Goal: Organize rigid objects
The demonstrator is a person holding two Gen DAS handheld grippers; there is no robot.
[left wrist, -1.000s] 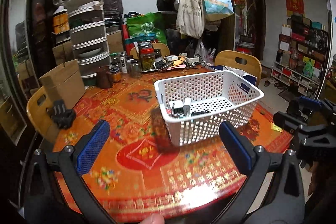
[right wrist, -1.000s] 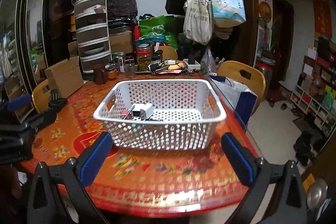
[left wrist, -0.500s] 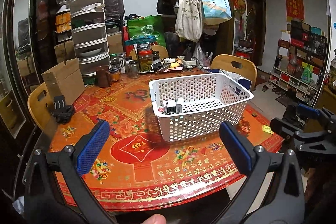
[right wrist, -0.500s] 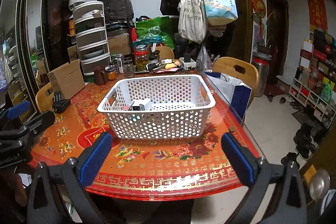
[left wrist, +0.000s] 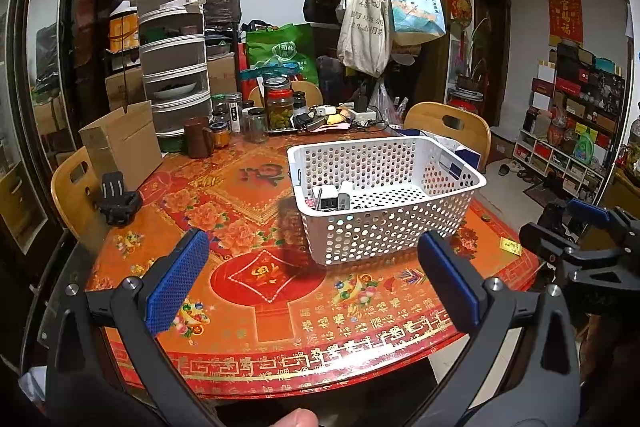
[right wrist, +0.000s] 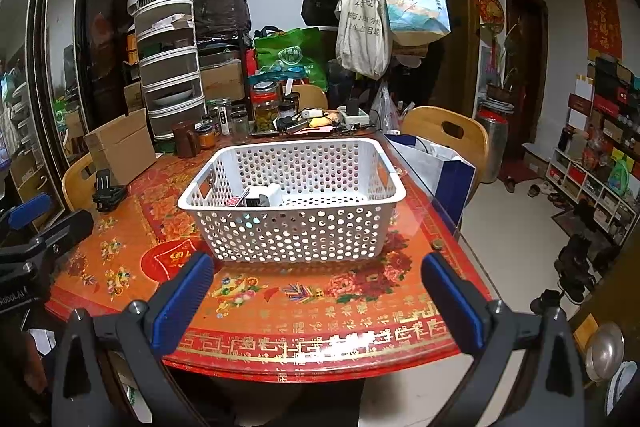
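While both claws gape wide and empty, a white basket (right wrist: 292, 223) sits on the red floral table (right wrist: 320, 311).

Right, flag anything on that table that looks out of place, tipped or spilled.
Nothing stands out. The white perforated plastic basket sits level on the red floral tabletop, small items lying inside it at its left end; no spill shows. Both grippers are open.

Left gripper (left wrist: 312, 283) and right gripper (right wrist: 316, 301) both hover level, fingers (left wrist: 176, 287) spread wide, holding nothing.
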